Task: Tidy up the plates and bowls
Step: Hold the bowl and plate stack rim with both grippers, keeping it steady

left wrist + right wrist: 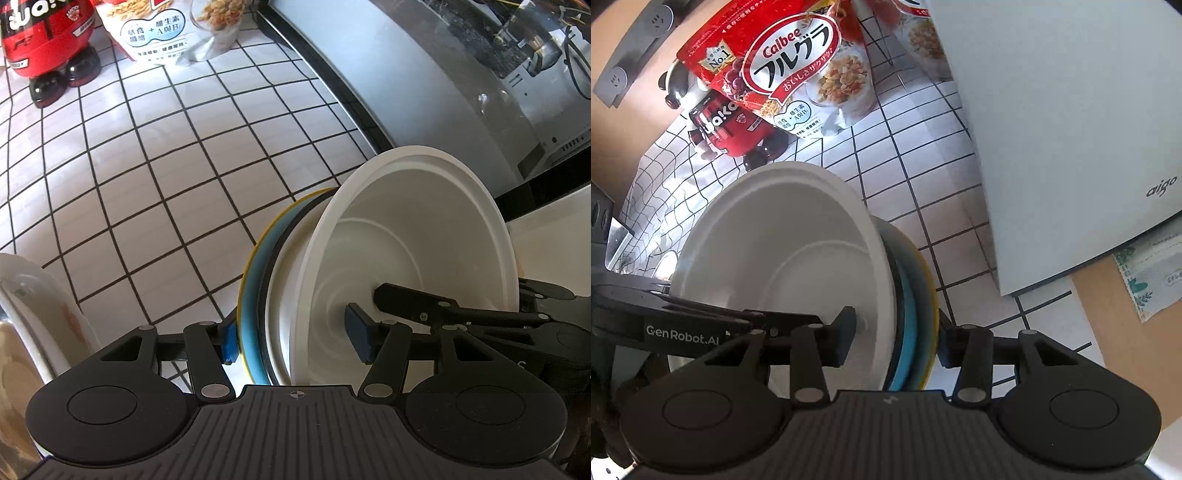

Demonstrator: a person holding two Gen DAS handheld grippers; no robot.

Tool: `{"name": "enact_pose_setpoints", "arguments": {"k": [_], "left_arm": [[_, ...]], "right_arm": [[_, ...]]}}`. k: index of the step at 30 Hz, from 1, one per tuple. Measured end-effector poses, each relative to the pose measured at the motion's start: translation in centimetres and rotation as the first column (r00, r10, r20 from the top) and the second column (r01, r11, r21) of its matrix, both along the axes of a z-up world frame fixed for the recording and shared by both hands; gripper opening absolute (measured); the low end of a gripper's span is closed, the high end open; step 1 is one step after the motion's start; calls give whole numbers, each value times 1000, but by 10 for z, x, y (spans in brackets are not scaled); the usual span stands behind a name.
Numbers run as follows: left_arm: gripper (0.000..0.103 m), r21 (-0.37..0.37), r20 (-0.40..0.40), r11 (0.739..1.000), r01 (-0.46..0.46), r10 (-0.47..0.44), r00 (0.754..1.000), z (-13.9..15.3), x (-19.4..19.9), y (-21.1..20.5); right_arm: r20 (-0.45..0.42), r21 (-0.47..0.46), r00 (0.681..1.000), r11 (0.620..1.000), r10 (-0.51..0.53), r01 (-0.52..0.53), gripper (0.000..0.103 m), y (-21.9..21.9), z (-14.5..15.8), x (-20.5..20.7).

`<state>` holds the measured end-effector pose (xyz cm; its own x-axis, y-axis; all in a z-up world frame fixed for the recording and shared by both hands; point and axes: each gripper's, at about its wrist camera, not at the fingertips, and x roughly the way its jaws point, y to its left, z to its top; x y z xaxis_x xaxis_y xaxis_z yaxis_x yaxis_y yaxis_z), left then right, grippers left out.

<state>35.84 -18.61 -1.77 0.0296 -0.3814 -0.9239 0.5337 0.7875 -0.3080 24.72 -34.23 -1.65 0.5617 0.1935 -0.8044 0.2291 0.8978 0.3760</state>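
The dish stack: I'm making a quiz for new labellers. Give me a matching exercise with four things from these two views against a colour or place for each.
Things:
1. top bowl
2. bottom plate
3. cereal bag
4. helmet figure

Descriptions:
A. red, with black feet
B. white, uppermost in the stack
C. yellow rim, under a blue dish
D. red and white, standing behind the helmet figure

Pairs: 1-B, 2-C, 3-D, 4-A
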Motion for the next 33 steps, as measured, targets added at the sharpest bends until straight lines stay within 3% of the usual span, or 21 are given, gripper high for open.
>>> {"name": "enact_pose_setpoints", "arguments": {"k": [8, 13, 24, 28, 33], "left_arm": [[61, -9, -5, 1000, 9, -9, 1000, 0, 0, 1], [58, -16, -31, 999, -40, 39, 999, 0, 3, 4], [57, -8, -18, 999, -34, 34, 999, 2, -1, 2], [57, -11, -15, 1000, -30, 29, 999, 1, -2, 2], [55, -15, -39, 1000, -10, 10, 999, 0, 0, 5]], "right_arm": [[-3, 16, 1000, 999, 29, -29, 47, 0, -1, 0], [-2, 4, 1000, 1000, 6, -6, 49, 4, 0, -1], [-21, 26, 1000, 1000, -13, 14, 49, 1, 0, -1], [-15, 4, 1000, 1000, 4, -4, 48, 3, 1, 0], [15, -106, 999, 994, 32, -30, 49, 10, 10, -2]]}}
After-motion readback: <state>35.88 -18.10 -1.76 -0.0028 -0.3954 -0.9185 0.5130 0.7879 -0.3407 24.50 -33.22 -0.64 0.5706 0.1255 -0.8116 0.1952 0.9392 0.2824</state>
